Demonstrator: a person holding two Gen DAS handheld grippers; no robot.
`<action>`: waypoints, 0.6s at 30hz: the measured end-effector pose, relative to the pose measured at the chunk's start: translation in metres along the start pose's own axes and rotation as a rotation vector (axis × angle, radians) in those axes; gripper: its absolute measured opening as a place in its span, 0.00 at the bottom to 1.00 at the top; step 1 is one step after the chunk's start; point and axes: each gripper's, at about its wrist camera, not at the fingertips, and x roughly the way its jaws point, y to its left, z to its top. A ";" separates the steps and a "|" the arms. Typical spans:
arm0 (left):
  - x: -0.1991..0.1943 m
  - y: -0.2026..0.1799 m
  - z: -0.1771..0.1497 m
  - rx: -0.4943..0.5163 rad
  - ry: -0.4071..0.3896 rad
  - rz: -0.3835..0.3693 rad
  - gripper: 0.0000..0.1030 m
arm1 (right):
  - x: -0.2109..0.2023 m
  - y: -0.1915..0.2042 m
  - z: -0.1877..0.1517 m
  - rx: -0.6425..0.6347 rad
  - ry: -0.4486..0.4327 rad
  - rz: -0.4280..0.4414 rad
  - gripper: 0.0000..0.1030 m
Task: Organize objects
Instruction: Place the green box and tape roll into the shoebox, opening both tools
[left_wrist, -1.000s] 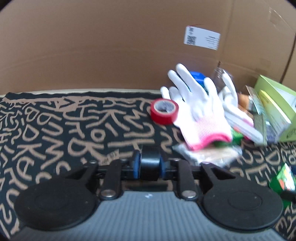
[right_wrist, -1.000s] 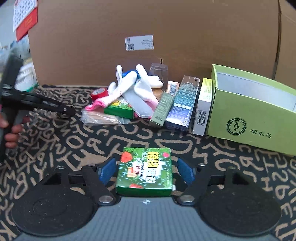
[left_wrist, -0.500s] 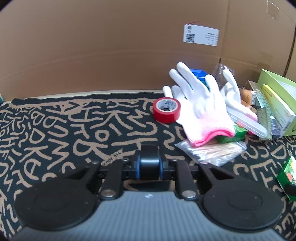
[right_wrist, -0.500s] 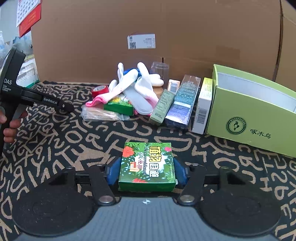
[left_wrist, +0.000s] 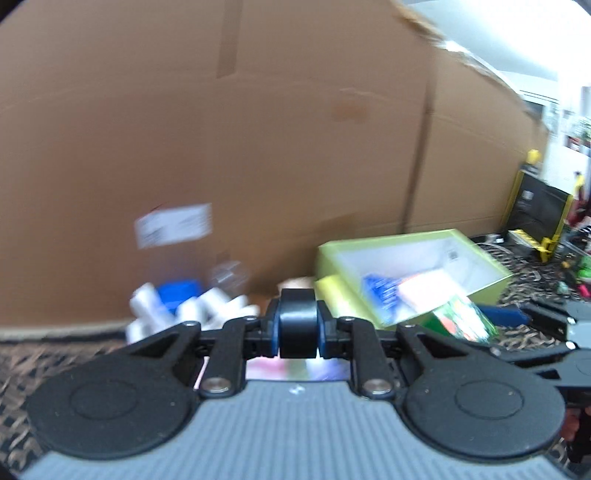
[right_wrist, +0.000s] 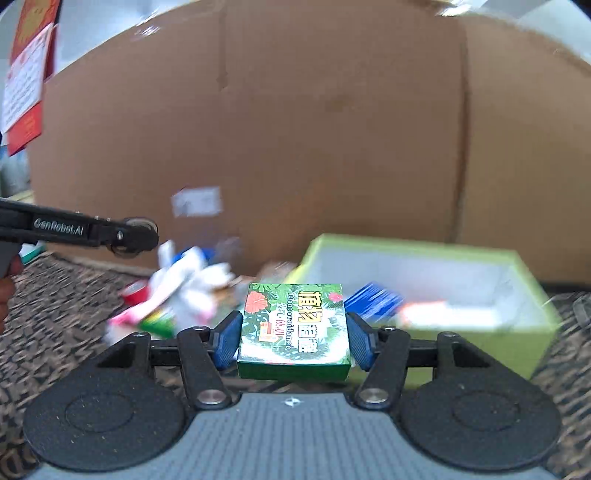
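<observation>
My right gripper (right_wrist: 293, 341) is shut on a small green flowered packet (right_wrist: 293, 321) and holds it in the air, in front of the open lime-green box (right_wrist: 424, 245). The same packet (left_wrist: 461, 317) shows blurred in the left wrist view, beside that box (left_wrist: 406, 236). My left gripper (left_wrist: 298, 326) is shut on a small black roll (left_wrist: 298, 314), held above the patterned cloth. Seen from the right wrist view, the left gripper (right_wrist: 135, 234) hovers at the left with a hand (right_wrist: 7, 280) behind it.
White gloves (right_wrist: 192, 273), a red tape roll (right_wrist: 135, 291) and other small packets lie in a blurred pile left of the box. A blue packet (right_wrist: 373, 299) and a white one (right_wrist: 443, 310) lie inside it. A tall cardboard wall (right_wrist: 295, 147) closes the back.
The right jaws closed on the green packet and lifted it off the cloth toward the lime-green box. The left gripper rose and swung right with the black roll in it.
</observation>
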 end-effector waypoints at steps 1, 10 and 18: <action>0.009 -0.013 0.008 0.013 -0.003 -0.015 0.17 | 0.000 -0.008 0.005 -0.009 -0.012 -0.029 0.62; 0.105 -0.094 0.042 0.047 0.068 -0.104 0.17 | 0.040 -0.085 0.025 -0.044 -0.007 -0.219 0.62; 0.192 -0.113 0.031 0.046 0.212 -0.077 0.17 | 0.091 -0.120 0.015 -0.047 0.102 -0.238 0.62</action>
